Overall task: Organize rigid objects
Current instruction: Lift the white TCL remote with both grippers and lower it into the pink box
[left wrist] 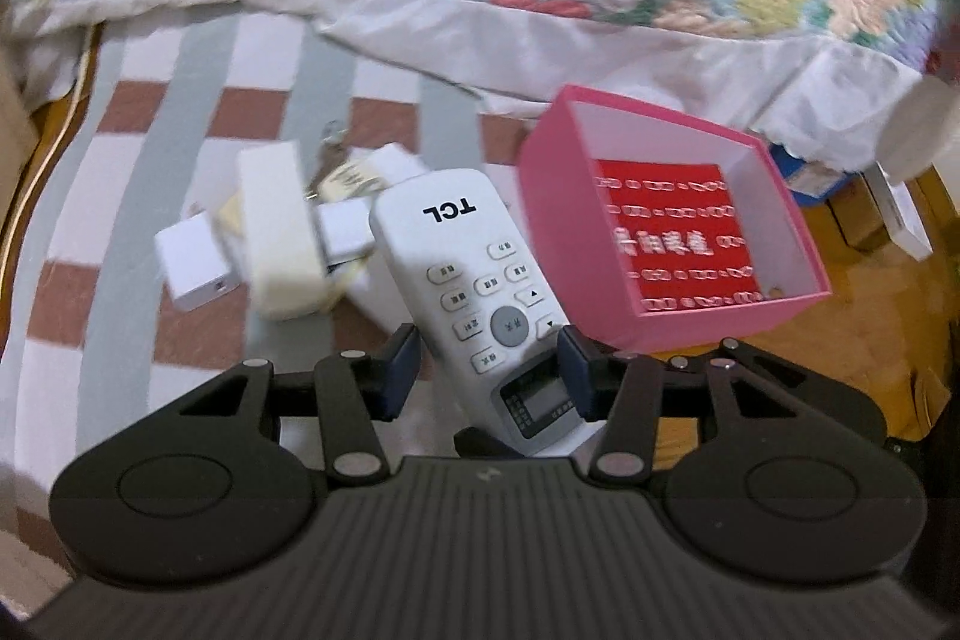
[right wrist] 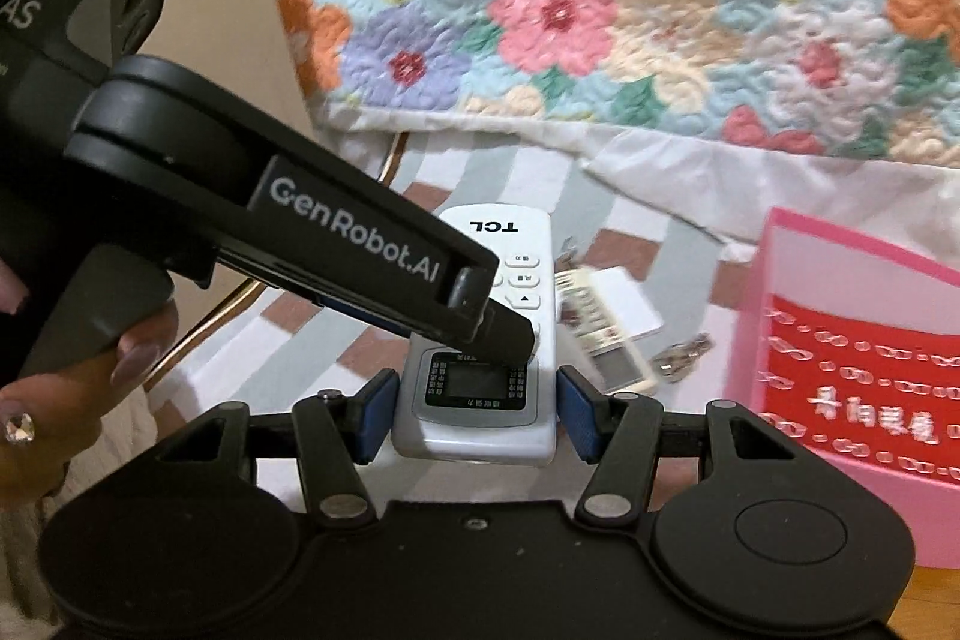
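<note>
1. The white TCL remote (left wrist: pixel 480 280) lies with its long axis running away from both cameras, logo end far, display end near, just left of the open pink box (left wrist: pixel 666 220).
2. The right gripper (right wrist: pixel 477 415) straddles the remote's display end; its blue pads look to touch the sides, but a firm grip cannot be told.
3. The left gripper (left wrist: pixel 489 370) has one pad against the remote and the other standing clear.
4. White adapters (left wrist: pixel 192 268) and keys (left wrist: pixel 333 148) lie left of the remote.

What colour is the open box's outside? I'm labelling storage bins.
Pink box, red sheet lining its bottom; clearest in the left wrist view.
</note>
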{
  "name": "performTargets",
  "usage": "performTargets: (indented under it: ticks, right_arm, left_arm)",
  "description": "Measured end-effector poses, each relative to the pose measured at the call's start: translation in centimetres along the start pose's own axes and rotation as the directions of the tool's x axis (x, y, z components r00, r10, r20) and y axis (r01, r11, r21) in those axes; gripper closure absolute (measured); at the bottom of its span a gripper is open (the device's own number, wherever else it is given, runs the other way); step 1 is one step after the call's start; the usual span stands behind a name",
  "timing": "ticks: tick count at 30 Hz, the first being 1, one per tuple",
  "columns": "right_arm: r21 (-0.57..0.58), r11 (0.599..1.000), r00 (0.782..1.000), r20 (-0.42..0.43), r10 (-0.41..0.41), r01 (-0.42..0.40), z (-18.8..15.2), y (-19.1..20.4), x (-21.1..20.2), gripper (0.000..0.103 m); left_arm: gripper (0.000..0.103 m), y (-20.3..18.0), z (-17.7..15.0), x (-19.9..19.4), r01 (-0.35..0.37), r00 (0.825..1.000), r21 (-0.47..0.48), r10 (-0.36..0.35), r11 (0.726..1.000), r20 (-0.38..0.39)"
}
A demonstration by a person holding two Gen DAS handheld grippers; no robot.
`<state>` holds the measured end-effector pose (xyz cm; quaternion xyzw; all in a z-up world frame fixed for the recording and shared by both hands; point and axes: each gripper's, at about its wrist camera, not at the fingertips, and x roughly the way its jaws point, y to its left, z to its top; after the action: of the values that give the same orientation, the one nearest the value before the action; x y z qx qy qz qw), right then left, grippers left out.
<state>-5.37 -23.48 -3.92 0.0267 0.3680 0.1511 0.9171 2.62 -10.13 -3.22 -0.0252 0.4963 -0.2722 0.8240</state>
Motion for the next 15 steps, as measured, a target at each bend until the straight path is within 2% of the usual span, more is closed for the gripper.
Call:
performTargets:
  ticks: [3, 6, 9, 10, 15]
  right_arm:
    - [0.058, 0.998, 1.000, -0.013, -0.027, 0.028, 0.3, -2.7, -1.7, 0.041]
    - [0.126, 0.990, 0.998, -0.019, -0.057, 0.059, 0.1, -4.7, -4.2, 0.041]
    - [0.179, 0.980, 0.996, -0.022, -0.085, 0.088, -0.3, -7.7, -5.4, 0.041]
    - [0.184, 0.978, 0.995, -0.021, -0.100, 0.102, 0.1, -9.3, -4.0, 0.041]
    - [0.229, 0.956, 0.982, -0.010, -0.187, 0.184, -0.9, -13.7, -5.9, 0.041]
  left_arm:
    - [0.054, -3.1, 1.5, 0.6, 0.015, 1.000, 0.048, -0.014, 0.999, -0.019]
    - [0.054, -5.6, 2.9, 1.9, 0.066, 0.997, 0.058, -0.063, 0.996, -0.054]
    - [0.055, -8.3, 3.9, 3.4, 0.116, 0.990, 0.059, -0.110, 0.992, -0.087]
    - [0.054, -9.5, 4.2, 3.9, 0.129, 0.988, 0.076, -0.121, 0.989, -0.093]
    - [0.054, -15.0, 5.9, 7.3, 0.158, 0.985, 0.153, -0.144, 0.976, -0.100]
